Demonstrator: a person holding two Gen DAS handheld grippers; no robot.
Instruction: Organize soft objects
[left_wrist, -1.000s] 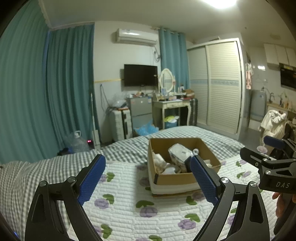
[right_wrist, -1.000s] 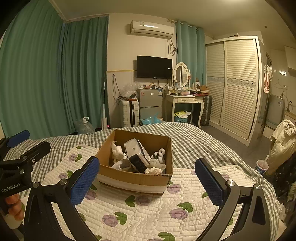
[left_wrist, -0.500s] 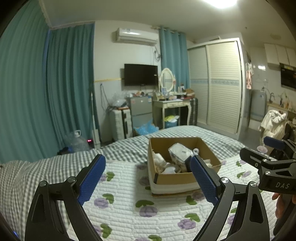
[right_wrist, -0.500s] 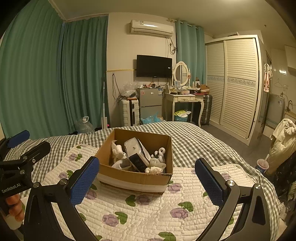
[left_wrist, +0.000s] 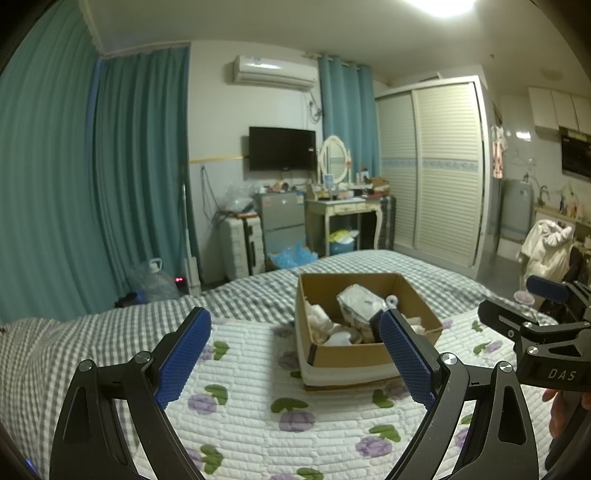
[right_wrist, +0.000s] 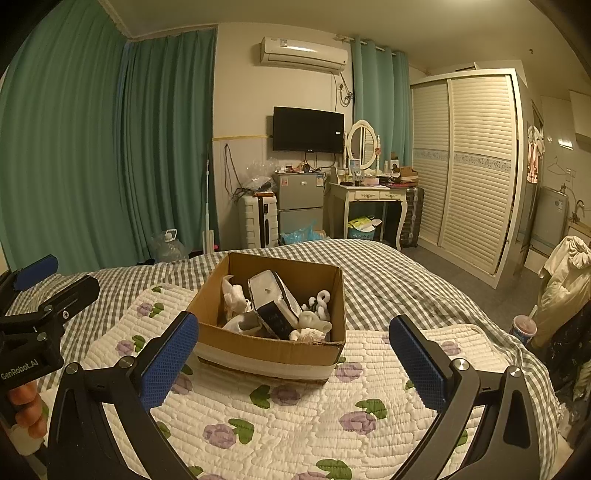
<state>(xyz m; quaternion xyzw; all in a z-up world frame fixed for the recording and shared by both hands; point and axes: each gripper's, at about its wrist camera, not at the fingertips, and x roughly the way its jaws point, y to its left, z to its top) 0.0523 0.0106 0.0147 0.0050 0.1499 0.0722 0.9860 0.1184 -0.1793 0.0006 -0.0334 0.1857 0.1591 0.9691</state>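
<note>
Left to right across the bed. The left gripper (left_wrist: 295, 352) hovers above the quilt (left_wrist: 251, 406), its blue-padded fingers (left_wrist: 183, 356) spread wide with nothing between them. The quilt is white, stitched in rows and printed with purple flowers and green leaves; it lies over a grey-and-white checked bedcover (right_wrist: 399, 273). On the quilt, ahead of both tools, stands an open cardboard box (right_wrist: 266, 347), brown with a pale band along its base. Inside lies a jumble of soft objects (right_wrist: 275, 308): white plush or cloth pieces at the left wall, a crumpled white packet with a dark end tilted across the middle, and small white looped items at the right. Their exact kinds cannot be told. The right gripper (right_wrist: 293, 358) likewise hangs over the quilt just short of the box, jaws fully parted and holding nothing.
</note>
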